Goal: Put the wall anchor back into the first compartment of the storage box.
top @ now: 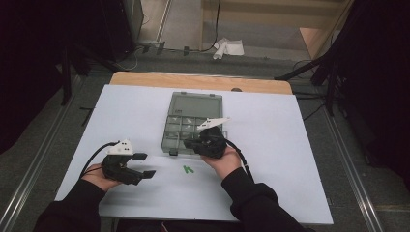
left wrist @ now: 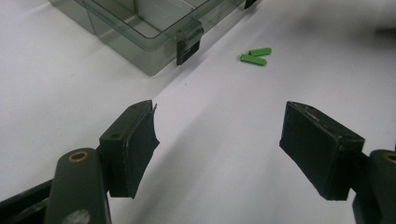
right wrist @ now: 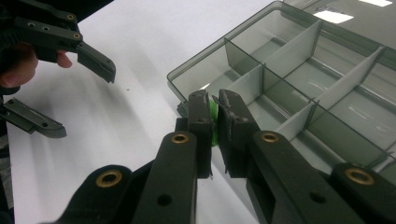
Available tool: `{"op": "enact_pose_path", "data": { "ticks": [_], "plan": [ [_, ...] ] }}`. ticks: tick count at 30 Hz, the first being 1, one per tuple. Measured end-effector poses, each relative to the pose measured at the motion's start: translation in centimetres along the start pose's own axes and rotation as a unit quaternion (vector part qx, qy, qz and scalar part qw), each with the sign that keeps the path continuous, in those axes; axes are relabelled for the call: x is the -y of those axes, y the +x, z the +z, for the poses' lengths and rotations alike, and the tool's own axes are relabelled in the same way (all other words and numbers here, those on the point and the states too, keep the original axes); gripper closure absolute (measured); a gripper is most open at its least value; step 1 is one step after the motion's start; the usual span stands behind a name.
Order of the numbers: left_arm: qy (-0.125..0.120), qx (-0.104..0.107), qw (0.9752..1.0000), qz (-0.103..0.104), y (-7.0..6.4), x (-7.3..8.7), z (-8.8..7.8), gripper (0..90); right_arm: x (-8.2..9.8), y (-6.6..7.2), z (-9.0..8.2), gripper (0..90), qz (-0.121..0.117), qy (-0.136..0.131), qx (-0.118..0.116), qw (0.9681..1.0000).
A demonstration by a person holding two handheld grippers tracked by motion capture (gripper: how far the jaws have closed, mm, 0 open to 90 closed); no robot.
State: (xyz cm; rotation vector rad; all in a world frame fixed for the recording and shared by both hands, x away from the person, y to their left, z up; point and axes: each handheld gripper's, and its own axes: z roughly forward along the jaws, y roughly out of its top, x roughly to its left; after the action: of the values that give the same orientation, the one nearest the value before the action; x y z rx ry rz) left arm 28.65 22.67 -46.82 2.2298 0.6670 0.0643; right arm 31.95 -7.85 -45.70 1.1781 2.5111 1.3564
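The right hand-held gripper (right wrist: 214, 119) was clenched on a small green piece (right wrist: 214, 122). The piece sat thin and flat between the two black jaws, in the middle of the right gripper view. Just behind it was the near corner of a clear grey box (right wrist: 299, 79) with many little compartments. In the high view, the right hand-held gripper (top: 191, 143) was at the bottom edge of the box (top: 193, 104), near the middle of the frame.

Two more green pieces (left wrist: 256, 55) lay on the white worktop (left wrist: 219, 140), touching each other. In the left gripper view they were in the upper middle, just beside the box's dark latch (left wrist: 188, 44). In the high view they (top: 188, 169) were a little below the box, between the two hands.

The left hand-held gripper (left wrist: 219, 142) was released, with its jaws wide apart and nothing between them. It sat low on the left of the high view (top: 144, 165), well apart from the box.

The green piece looked very small and very light. It seemed stiff, like hard plastic, and a bit smooth, so it could slip or flick away if squeezed crookedly. The best place to hold it was probably across its flat sides, near the middle, with a soft squeeze. The box looked light too, so a bump from a jaw could push it along the worktop.
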Motion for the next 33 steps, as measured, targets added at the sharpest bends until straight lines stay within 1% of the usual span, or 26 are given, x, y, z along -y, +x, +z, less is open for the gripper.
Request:
{"op": "enact_pose_path", "data": {
  "ticks": [1,2,3,5,6,7,8,9,13,21,22,23,24,28,31,32,33],
  "plan": [
    [-0.002,-0.001,1.0000,-0.001,0.0,0.1,0.0,25.6,0.0,0.0,0.1,84.8,-0.002,0.000,-0.002,1.0000],
    [0.012,-0.005,0.9999,0.002,0.0,0.0,-0.2,25.6,-0.1,0.0,0.1,84.8,-0.001,0.000,-0.003,1.0000],
    [0.004,-0.005,1.0000,0.000,0.0,0.1,-0.1,25.6,-0.2,0.0,0.2,84.8,-0.002,0.000,-0.002,1.0000],
    [-0.002,-0.004,1.0000,-0.001,0.0,0.2,0.1,25.6,-0.3,0.0,0.4,84.8,-0.002,0.001,-0.001,1.0000],
    [-0.001,-0.007,1.0000,0.000,0.0,0.2,0.2,25.6,-0.4,-0.1,0.5,84.8,-0.003,0.001,-0.004,1.0000],
    [0.009,-0.013,0.9999,0.003,0.0,0.1,0.0,25.6,-0.4,-0.1,0.6,84.8,-0.001,0.002,-0.002,1.0000],
    [0.005,-0.016,0.9999,0.004,0.0,0.1,0.1,25.6,-0.5,-0.2,0.7,84.8,-0.003,0.002,-0.002,1.0000],
    [-0.008,-0.017,0.9998,0.004,0.0,0.1,0.2,25.6,-0.6,-0.2,0.8,84.8,-0.002,0.002,-0.002,1.0000],
    [-0.015,-0.020,0.9997,0.000,0.0,0.2,0.2,25.6,-0.8,-0.3,1.2,84.8,-0.001,0.002,-0.004,1.0000],
    [-0.008,-0.023,0.9997,-0.007,0.2,0.7,0.0,25.6,-1.5,-0.8,1.6,84.8,-0.001,-0.003,0.000,1.0000],
    [-0.008,-0.022,0.9997,-0.008,0.2,0.7,0.0,25.6,-1.6,-0.8,1.6,84.8,0.003,-0.002,0.001,1.0000],
    [0.002,-0.024,0.9997,-0.007,0.2,0.7,-0.1,25.6,-1.7,-0.8,1.6,84.8,0.002,-0.002,0.001,1.0000],
    [-0.010,-0.022,0.9997,-0.009,0.1,0.9,0.0,25.6,-1.8,-0.9,1.7,84.8,0.003,-0.004,0.001,1.0000],
    [-0.008,-0.019,0.9997,-0.012,0.1,1.0,0.1,25.6,-2.0,-1.1,2.1,84.8,0.003,-0.004,0.003,1.0000],
    [-0.004,-0.019,0.9998,-0.010,0.1,1.0,0.1,25.6,-2.2,-1.2,2.5,84.8,0.005,0.000,0.004,1.0000],
    [-0.007,-0.019,0.9998,-0.010,0.0,1.0,0.2,25.6,-2.3,-1.3,2.6,84.8,0.010,0.003,0.002,0.9999],
    [-0.006,-0.018,0.9998,-0.010,0.0,1.0,0.2,25.6,-2.3,-1.3,2.7,84.8,0.007,0.003,0.003,1.0000]
  ]
}}
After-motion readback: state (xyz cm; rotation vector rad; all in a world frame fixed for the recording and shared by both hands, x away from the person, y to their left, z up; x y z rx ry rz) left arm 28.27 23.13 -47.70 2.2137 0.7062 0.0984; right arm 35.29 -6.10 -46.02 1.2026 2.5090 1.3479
